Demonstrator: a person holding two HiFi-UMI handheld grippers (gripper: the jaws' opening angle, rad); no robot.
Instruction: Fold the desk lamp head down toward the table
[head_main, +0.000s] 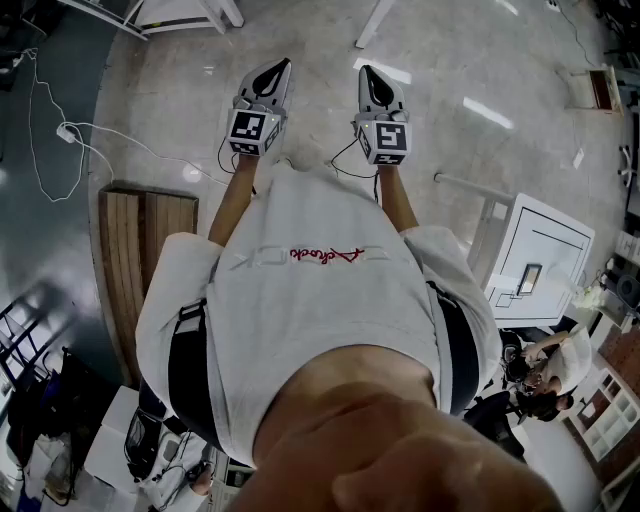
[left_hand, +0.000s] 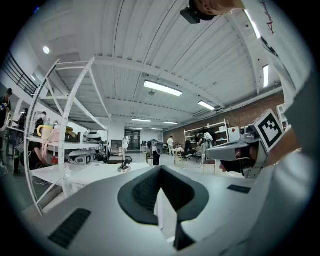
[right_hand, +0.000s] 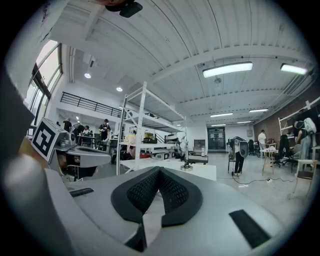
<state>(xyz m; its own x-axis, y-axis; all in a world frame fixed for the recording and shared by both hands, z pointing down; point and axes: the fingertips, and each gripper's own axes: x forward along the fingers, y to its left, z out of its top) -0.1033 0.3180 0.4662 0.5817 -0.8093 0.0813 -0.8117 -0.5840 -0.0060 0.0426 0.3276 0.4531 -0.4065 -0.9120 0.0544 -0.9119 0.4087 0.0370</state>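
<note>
Head view steeply down, gripper views level, sharing white table

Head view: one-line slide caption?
Person in white T-shirt holds grey left hand-held gripper and right hand-held gripper, jaws shut and empty, side by side over pale floor.

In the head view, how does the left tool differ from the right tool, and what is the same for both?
The left tool leans with its tip toward the right tool, and the right tool leans its tip toward the left tool, so they mirror each other. The left cube shows a different black-and-white pattern from the right cube. Both tools are shut, hold nothing and point level above the floor.
</note>
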